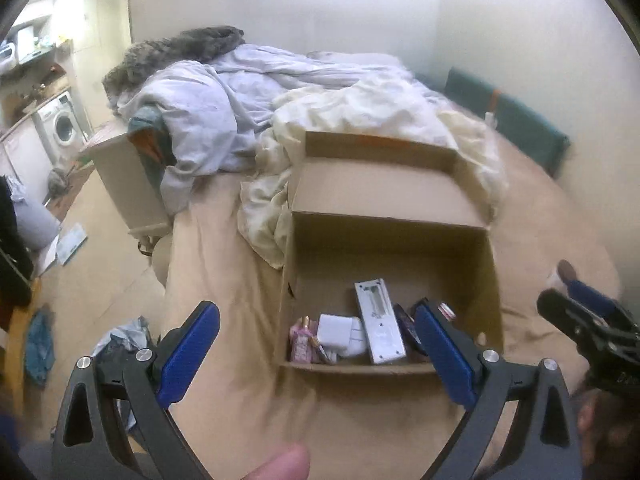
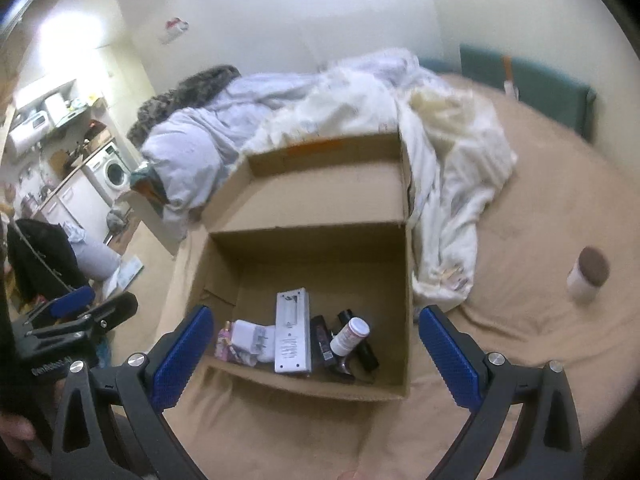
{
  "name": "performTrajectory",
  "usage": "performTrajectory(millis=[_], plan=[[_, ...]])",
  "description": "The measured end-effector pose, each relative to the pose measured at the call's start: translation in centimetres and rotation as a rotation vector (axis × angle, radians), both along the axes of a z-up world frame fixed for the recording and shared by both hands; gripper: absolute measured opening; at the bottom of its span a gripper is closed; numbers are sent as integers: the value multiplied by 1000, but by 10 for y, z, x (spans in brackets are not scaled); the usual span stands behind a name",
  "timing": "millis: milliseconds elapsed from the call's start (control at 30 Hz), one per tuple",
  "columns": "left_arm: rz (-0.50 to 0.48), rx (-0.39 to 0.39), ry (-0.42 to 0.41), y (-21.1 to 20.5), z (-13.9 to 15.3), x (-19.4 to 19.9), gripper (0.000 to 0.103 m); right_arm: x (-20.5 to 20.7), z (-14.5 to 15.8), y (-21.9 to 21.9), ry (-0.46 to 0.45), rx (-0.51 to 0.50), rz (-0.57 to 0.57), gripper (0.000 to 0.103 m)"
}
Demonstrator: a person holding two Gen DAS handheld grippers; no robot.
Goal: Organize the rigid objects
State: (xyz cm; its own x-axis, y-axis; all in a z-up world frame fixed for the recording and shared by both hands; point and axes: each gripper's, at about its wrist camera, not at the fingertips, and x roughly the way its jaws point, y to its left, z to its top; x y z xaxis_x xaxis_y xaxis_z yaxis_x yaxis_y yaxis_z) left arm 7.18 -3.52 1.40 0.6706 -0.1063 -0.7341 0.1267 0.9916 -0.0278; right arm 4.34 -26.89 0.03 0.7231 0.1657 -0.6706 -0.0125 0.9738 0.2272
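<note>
Holding position: I have both tools raised over the near edge of the cardboard box (image 2: 312, 240) on the bed (image 2: 520, 340).
Left gripper (image 1: 318, 326): jaws wide apart, nothing between them.
Right gripper (image 2: 316, 330): jaws wide apart, empty.
Packed so far: white remote (image 2: 293, 334), white charger (image 2: 248, 338), pink item (image 2: 224, 342), pill bottle (image 2: 349, 335) and dark items, all along the box's near wall.
Outstanding: one brown-lidded jar (image 2: 588, 276) lies on the sheet, well right of the box.
Progress: I judge it nearly finished.
</note>
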Motion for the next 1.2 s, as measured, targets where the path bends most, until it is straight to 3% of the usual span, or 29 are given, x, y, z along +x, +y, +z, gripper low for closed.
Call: performTrajectory(millis=[233,367,500,600,1200], plan=[[11,29,-14,10,-5,-37,98,-42,1,6,-28,-61,-17,103],[17,45,4,13,-25,-51,98,-55,-9,15,-45,-105,-18,103],[13,54,28,14,-45,-52,98,-57,-34,22,-29,-107,1,103],[8,40,23,13,-49,-48,97,-48,-53,24,44,-82,-13,103],[18,59,43,10,-59,-43,98,-44,-53,20,45,-71,-33,103]])
